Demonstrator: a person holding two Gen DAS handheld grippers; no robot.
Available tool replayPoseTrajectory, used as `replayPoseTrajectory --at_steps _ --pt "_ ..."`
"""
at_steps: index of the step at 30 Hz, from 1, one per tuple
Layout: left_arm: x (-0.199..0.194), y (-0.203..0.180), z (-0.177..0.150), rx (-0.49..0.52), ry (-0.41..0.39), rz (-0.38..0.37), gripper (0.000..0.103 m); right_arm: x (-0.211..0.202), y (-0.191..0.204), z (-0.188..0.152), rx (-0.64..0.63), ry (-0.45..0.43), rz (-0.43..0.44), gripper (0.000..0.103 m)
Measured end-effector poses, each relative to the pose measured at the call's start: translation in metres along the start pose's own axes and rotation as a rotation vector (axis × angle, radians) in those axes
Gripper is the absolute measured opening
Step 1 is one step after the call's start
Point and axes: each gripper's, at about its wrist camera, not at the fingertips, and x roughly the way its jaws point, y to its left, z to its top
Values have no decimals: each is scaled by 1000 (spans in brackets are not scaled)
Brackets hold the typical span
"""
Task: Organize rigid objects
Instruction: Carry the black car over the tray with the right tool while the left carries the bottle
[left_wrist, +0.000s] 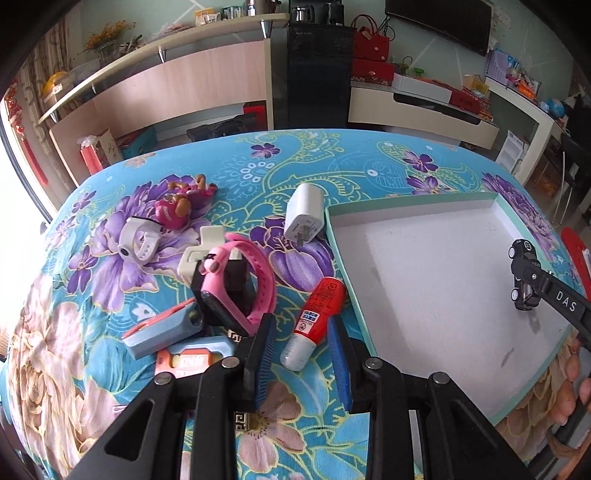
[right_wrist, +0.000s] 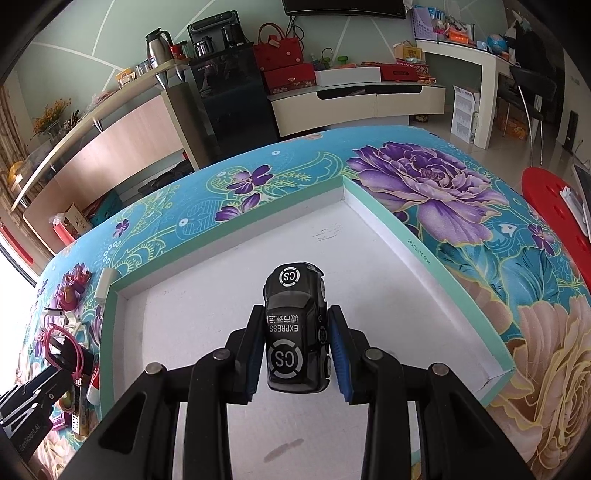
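A red tube with a clear cap (left_wrist: 314, 325) lies on the flowered cloth just left of the tray. Its cap end sits between the fingers of my left gripper (left_wrist: 301, 360), whose blue pads stand apart and clear of it. My right gripper (right_wrist: 295, 354) is shut on a black toy car (right_wrist: 295, 325) marked EXPRESS, holding it low over the white floor of the mint-rimmed tray (right_wrist: 229, 236). In the left wrist view the car (left_wrist: 524, 273) hangs near the tray's right wall (left_wrist: 406, 208).
Left of the tube lie a pink watch (left_wrist: 236, 280), a white watch (left_wrist: 138, 242), a pink toy figure (left_wrist: 181, 206), a blue and red clip (left_wrist: 162, 332) and a white charger plug (left_wrist: 304, 216). A red stool (right_wrist: 554, 206) stands past the table's right edge.
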Motion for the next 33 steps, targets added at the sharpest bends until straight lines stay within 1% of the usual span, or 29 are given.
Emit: replayPoseTrajectory --at_steps 4,7,10,15,18,21,26,28,30,31,33 --pt "17 -10 -1 71 28 7 32 0 0 0 -1 2 -7 34" --pt "33 -4 1 58 63 -10 32 1 2 0 -3 6 0 34" --pt "44 0 2 50 76 -31 32 2 5 0 -11 10 2 34" --pt "51 -2 6 53 54 -28 32 6 7 -1 -23 20 -5 34" --pt "54 3 10 26 41 -35 31 8 9 -1 -28 30 -7 34" --pt "57 6 13 -3 25 -12 30 9 10 -2 -31 33 -7 34" --pt "44 13 10 -68 -22 -17 30 9 9 -1 -27 33 -7 34" --pt "32 13 11 -79 -59 -18 30 9 8 -1 -25 34 -6 34" --pt "18 10 15 -77 -93 -35 30 10 9 -1 -26 38 -5 34" --pt "13 7 17 -72 -107 -57 30 11 9 -2 -27 42 -5 34" --pt "8 -6 23 -49 -108 -105 30 13 10 -2 -30 49 -8 35"
